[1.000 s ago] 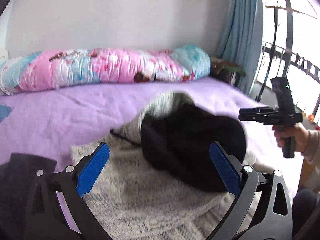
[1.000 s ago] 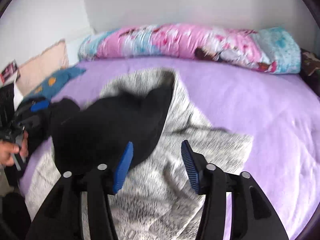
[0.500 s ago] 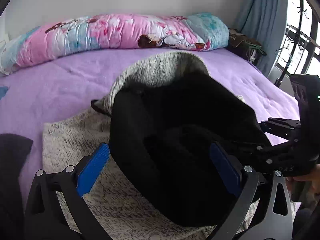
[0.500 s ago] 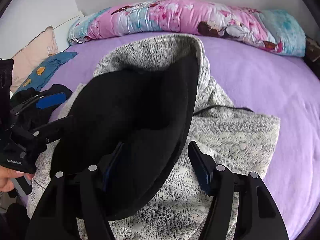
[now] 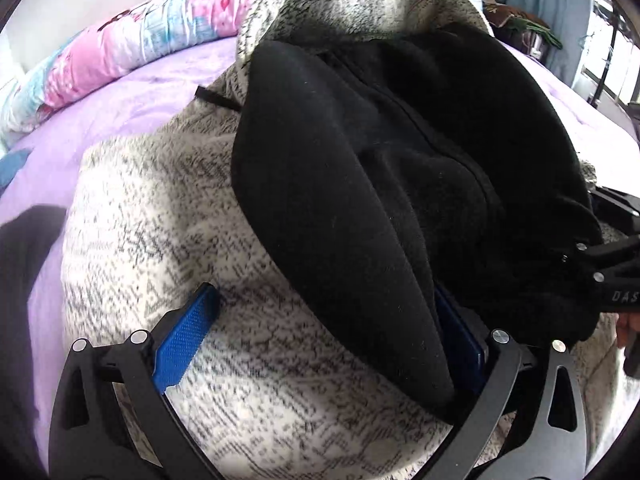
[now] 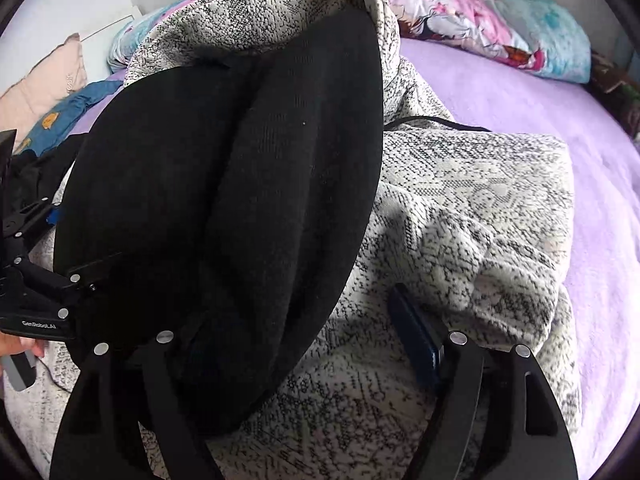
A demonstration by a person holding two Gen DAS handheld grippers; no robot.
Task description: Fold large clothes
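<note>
A grey-white knit hoodie lies on the purple bed sheet. Its hood is turned over toward me, black lining up. My left gripper hovers low over the garment, jaws wide; the lining's edge drapes over the right pad and the left pad sits on grey knit. My right gripper is opening. Black lining covers its left finger and knit lies between the jaws, not pinched. Each gripper shows at the other view's edge, right gripper and left gripper.
A rolled pink and blue quilt runs along the wall at the back. A dark garment lies left of the hoodie. A blue cloth and a beige pillow sit at the bed's left. Blue curtain and window at right.
Both grippers have sunk and tipped down toward the hoodie, which now fills both views. The hood has flopped over toward me. The right jaws stand wider than before.
</note>
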